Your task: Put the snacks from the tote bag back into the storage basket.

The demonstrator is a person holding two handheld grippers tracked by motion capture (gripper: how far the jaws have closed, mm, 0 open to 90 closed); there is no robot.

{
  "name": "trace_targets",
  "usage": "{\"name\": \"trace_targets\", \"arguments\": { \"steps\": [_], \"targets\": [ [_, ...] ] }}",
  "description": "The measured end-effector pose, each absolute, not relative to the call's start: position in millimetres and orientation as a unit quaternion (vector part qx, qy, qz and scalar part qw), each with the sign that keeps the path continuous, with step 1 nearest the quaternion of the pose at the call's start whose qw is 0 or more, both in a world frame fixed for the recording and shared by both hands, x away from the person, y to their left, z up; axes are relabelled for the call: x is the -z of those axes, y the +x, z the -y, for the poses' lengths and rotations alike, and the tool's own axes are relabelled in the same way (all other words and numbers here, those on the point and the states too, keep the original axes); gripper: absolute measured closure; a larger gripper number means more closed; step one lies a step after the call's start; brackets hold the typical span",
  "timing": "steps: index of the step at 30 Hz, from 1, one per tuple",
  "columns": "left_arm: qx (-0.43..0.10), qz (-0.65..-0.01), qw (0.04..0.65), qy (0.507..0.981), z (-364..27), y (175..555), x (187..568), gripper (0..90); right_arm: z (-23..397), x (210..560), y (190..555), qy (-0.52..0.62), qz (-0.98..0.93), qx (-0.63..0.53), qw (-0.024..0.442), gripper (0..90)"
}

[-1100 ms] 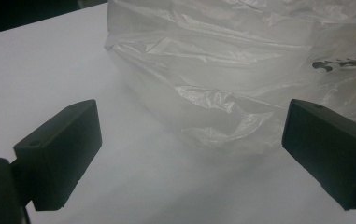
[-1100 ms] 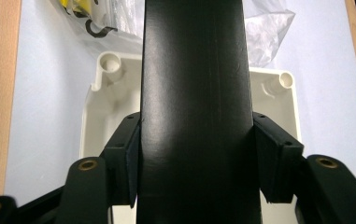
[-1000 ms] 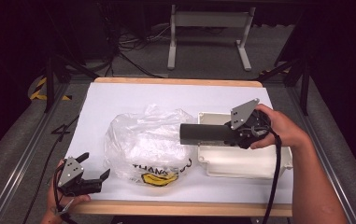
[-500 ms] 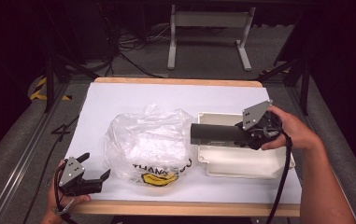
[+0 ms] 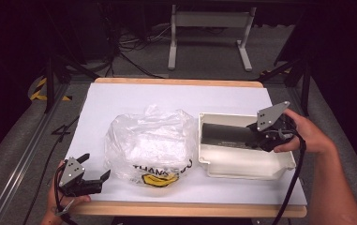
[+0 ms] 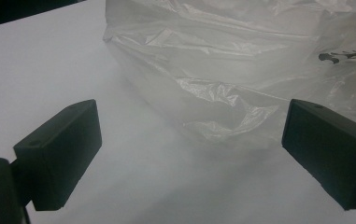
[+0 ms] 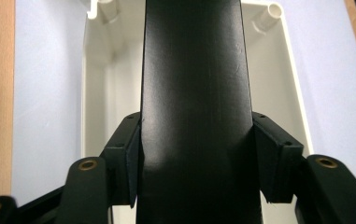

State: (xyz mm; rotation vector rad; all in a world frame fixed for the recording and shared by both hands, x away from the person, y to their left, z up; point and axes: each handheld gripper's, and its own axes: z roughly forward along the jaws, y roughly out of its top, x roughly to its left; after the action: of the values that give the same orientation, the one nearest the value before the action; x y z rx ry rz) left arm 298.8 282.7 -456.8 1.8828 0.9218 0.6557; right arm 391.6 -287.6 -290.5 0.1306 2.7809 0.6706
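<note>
Two grippers | right gripper (image 5: 255, 136) pinches matte black cylinder (image 5: 225, 135) lying over white bin (image 5: 246, 168), table's right edge | left gripper (image 5: 92, 172) jaws spread, front-left corner, beside crinkled clear bag (image 5: 148, 143)

Black grippers (image 5: 96, 180) with blocky jaws, brass screws, grey three-cornered plates, trailing black cables.
</note>
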Motion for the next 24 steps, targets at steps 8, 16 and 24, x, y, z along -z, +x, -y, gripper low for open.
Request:
{"name": "trace_targets", "arguments": {
  "steps": [8,16,24],
  "targets": [
    [-0.264,-0.374,0.456,0.763,-282.6,299.0,457.0,5.8,299.3,296.0,390.9,0.052,-0.965,-0.218,0.136,42.8],
    [-0.263,-0.374,0.456,0.764,-282.9,298.9,457.1,5.8,303.2,306.9,396.0,0.063,-0.969,-0.204,0.125,42.8],
    [-0.264,-0.373,0.46,0.761,-283.3,297.6,456.1,5.8,296.8,323.5,405.5,0.059,-0.974,-0.188,0.108,42.8]
  ]
}}
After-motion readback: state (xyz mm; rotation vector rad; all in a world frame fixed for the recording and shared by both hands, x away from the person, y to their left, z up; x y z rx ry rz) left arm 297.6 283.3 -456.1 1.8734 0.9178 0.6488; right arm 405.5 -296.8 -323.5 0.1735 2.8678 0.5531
